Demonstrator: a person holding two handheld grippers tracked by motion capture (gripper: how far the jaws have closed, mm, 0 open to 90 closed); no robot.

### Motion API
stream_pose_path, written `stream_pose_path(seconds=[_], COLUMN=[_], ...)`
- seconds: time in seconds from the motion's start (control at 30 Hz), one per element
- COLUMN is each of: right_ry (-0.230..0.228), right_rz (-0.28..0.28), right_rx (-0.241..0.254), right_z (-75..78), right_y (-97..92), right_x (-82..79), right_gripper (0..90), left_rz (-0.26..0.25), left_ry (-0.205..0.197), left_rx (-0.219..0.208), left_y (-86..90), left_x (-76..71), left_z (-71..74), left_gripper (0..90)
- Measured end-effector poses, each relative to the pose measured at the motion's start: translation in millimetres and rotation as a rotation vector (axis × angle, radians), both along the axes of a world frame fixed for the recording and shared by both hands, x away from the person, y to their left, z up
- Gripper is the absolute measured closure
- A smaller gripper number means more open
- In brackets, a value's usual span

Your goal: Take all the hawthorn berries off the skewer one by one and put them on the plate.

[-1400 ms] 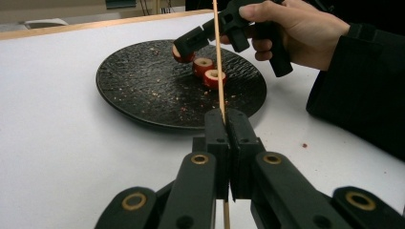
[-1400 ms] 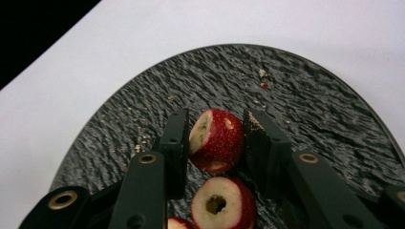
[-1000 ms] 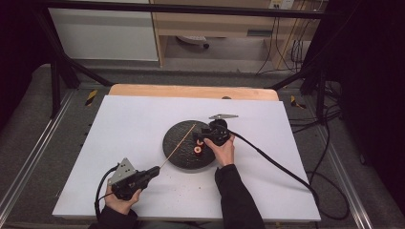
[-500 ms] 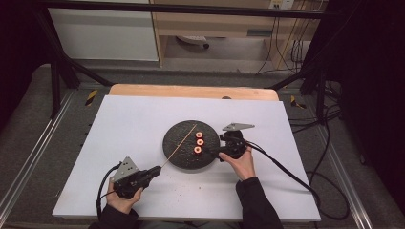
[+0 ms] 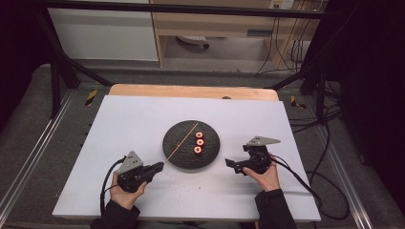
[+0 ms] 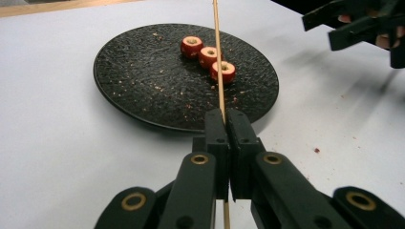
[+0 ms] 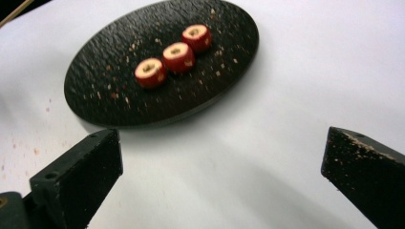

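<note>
Right of the plate [image 5: 191,144], the right hand-held gripper [image 5: 232,165] has withdrawn, apparently empty, its jaws just opened wide.

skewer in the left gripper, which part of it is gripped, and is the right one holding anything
The left gripper clamps the wooden skewer near its lower end; the right gripper is open and holds nothing.
</note>
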State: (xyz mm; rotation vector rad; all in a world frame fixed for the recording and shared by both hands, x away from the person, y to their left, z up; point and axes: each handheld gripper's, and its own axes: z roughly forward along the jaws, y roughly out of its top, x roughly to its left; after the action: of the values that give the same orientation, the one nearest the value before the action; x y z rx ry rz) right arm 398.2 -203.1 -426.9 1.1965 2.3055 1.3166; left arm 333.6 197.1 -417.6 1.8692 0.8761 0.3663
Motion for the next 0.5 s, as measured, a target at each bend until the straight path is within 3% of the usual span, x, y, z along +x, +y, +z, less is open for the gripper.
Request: stream_pose_path(seconds=[0.5], right_ry=[0.0], right_rz=[-0.001], right_rx=[-0.03], right_z=[-14.9], right_y=[-28.4], right_x=[-20.3], right_gripper=[1.5], left_rz=[0.02], left_ry=[0.025], left_rx=[0.046], left_y=[-16.7], left_x=[29.9], left_z=[16.2], left_gripper=[88.2])
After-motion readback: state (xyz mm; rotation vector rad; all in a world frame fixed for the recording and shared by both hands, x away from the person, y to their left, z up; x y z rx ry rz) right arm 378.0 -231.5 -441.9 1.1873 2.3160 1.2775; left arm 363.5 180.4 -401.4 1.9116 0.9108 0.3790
